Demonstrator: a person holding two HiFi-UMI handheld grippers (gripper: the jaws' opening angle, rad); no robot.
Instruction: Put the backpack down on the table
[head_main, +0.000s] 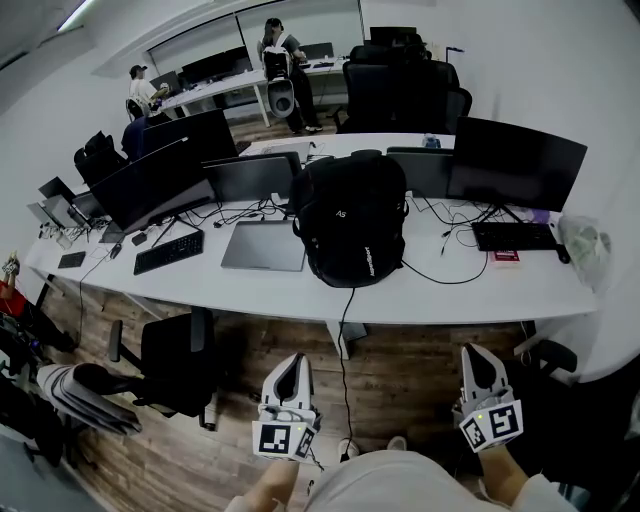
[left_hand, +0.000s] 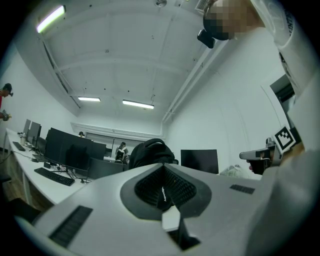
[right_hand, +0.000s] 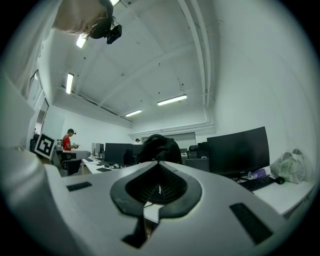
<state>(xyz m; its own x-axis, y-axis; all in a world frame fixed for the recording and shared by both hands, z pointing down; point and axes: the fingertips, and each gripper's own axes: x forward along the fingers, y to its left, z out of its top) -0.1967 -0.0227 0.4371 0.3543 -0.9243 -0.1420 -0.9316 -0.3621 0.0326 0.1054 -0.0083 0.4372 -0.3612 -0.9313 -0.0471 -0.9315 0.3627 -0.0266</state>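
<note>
Backpack (head_main: 350, 220): black, standing upright on the white table (head_main: 430, 295), its base near the front edge and its long axis vertical. I cannot tell whether its back touches the screens behind it. A thin black cable (head_main: 343, 340) drops from under it over the table edge to the floor.

Beside it: a closed grey laptop (head_main: 264, 245) just to its left, a keyboard (head_main: 168, 251) further left, and a dark monitor (head_main: 515, 160) to its right.

Claws: your left gripper (head_main: 293, 360) and right gripper (head_main: 475, 352) sit low over the floor on your side of the table, well apart from the bag. In each gripper view the 2 jaws meet at the tip with nothing between them, so both are closed and empty.

Key relation: the bag lies straight ahead of both grippers and above them. In the head view it sits between the 2 lines they point along, closer to the left one.

Judgement: the bag is already on the table and neither claw holds it, so the task looks done. If it needs steadying, your left hand has the shorter reach.
</note>
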